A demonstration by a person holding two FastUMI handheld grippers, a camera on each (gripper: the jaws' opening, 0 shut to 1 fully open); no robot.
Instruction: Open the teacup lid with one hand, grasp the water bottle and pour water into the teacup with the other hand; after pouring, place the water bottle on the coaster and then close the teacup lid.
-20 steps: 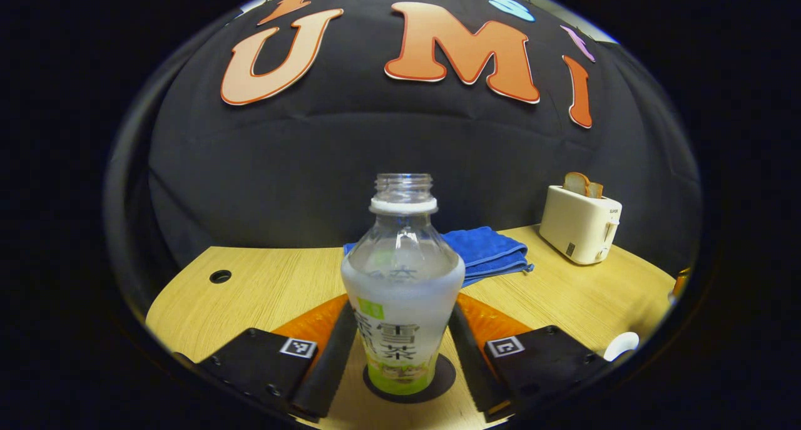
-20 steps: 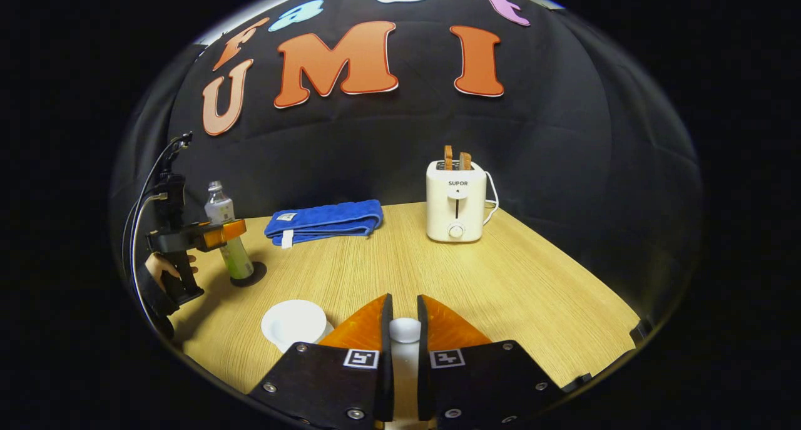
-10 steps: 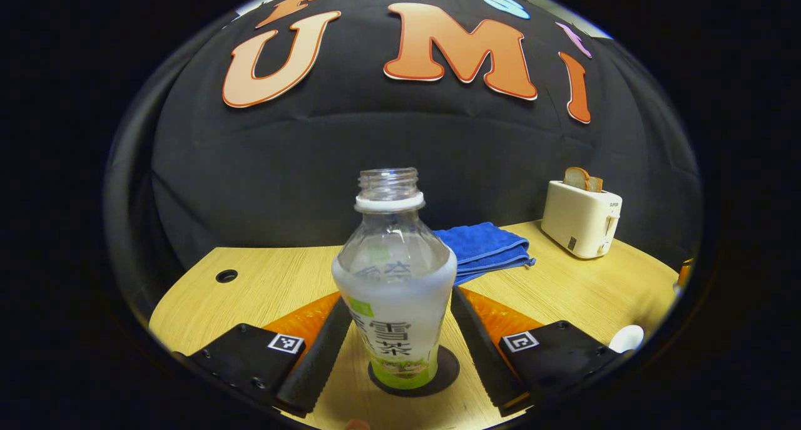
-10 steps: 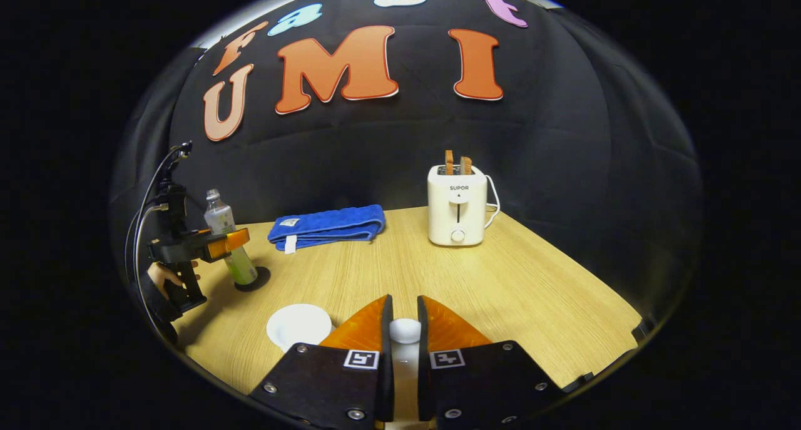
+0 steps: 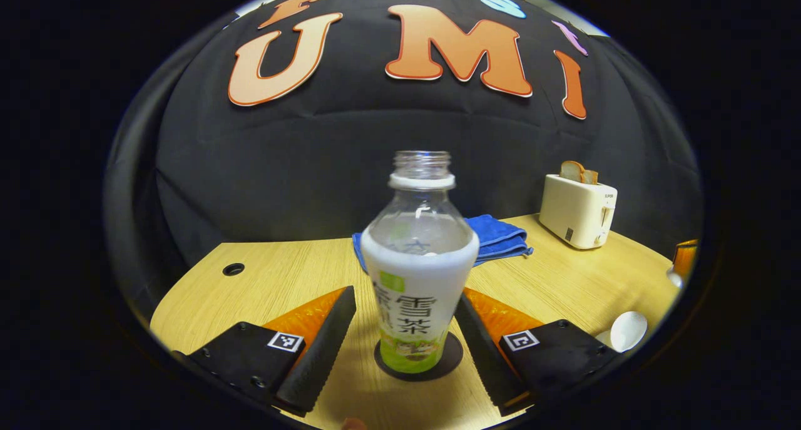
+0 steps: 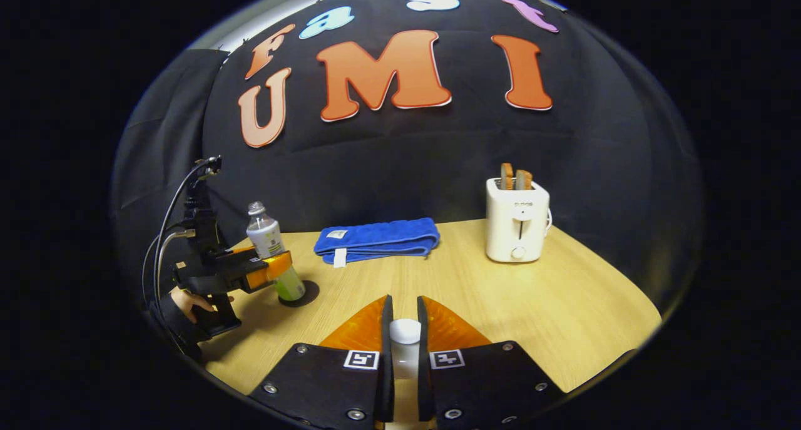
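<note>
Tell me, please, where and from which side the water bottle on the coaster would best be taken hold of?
Grip the water bottle around its straight labelled middle, coming in level from the front, as the left hand-held gripper is already lined up with a finger on each side. The bottle stands upright on the coaster with no cap, so a side grasp below the tapering shoulder should keep it steady.

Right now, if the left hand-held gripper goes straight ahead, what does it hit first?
The water bottle, standing on the coaster between its open fingers. Beyond it lies the blue towel.
</note>
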